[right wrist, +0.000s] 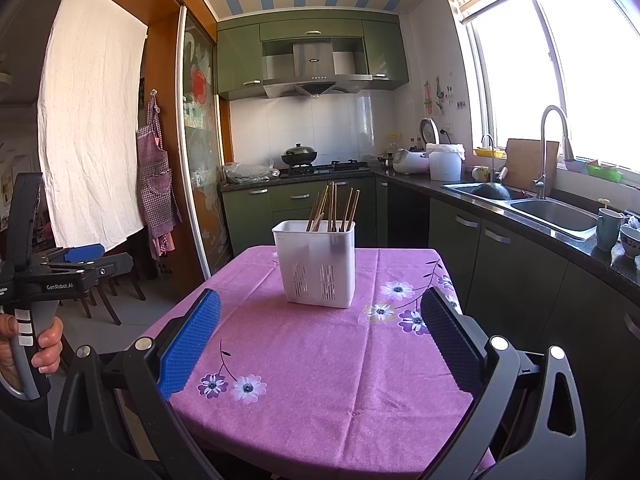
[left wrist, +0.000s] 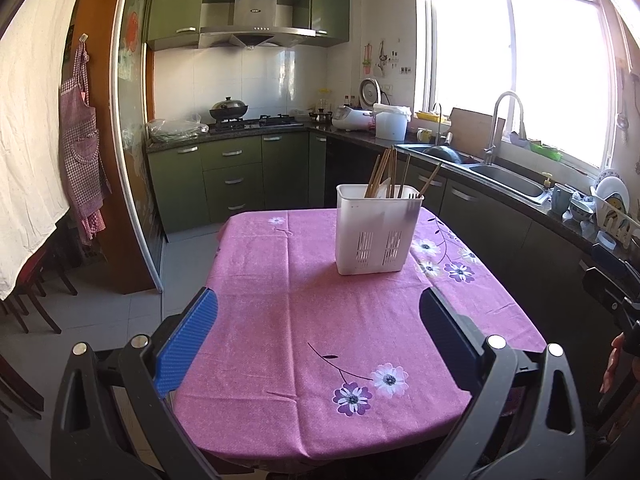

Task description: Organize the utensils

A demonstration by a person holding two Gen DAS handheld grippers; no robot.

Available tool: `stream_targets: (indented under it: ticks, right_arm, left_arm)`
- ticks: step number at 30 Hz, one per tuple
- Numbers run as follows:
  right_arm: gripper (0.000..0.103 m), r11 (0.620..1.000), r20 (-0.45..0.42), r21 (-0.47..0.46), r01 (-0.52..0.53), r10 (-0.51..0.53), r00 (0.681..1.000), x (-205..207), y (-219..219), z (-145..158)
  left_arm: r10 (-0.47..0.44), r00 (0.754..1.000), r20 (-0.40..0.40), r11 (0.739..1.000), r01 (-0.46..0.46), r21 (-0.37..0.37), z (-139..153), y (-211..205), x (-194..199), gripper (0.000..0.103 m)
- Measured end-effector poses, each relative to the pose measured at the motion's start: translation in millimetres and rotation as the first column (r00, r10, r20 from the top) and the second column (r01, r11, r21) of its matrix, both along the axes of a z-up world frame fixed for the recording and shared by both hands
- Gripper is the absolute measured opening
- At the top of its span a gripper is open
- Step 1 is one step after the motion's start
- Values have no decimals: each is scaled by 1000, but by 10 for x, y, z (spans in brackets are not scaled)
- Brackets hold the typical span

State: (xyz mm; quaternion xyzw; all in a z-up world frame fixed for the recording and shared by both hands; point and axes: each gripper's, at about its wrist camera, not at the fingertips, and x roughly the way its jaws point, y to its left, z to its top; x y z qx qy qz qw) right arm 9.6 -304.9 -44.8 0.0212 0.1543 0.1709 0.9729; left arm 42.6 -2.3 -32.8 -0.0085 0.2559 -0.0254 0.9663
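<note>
Left wrist view: left tool [left wrist: 318, 334] held above the near end of the counter [left wrist: 280, 320], fingers wide apart, nothing between them. White holder [left wrist: 378, 232] stands upright toward the far end of the pink flowered cloth. Chopsticks [left wrist: 386, 174] stand in it, leaning; a pale flat piece among them, cannot identify. No loose utensils visible on the cloth.

Right wrist view: right tool [right wrist: 320, 338] also spread open and empty, well short of the holder [right wrist: 316, 264]. Chopsticks [right wrist: 332, 206] upright inside. Left tool [right wrist: 86, 260] seen at the left edge, gripped by a hand [right wrist: 44, 344].

Judgement: utensils appear gathered; task looks finished or nearly so. Sorting between compartments cannot be checked.
</note>
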Motion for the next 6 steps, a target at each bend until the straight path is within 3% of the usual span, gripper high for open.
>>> stream_targets:
  ticks: [6]
  right_arm:
    - [98,1000,-17,-1,5,-5,1000,69,-5,-49]
  left_arm:
    - [3,1000,-31,1000,-3,-6,-100,31,114,96]
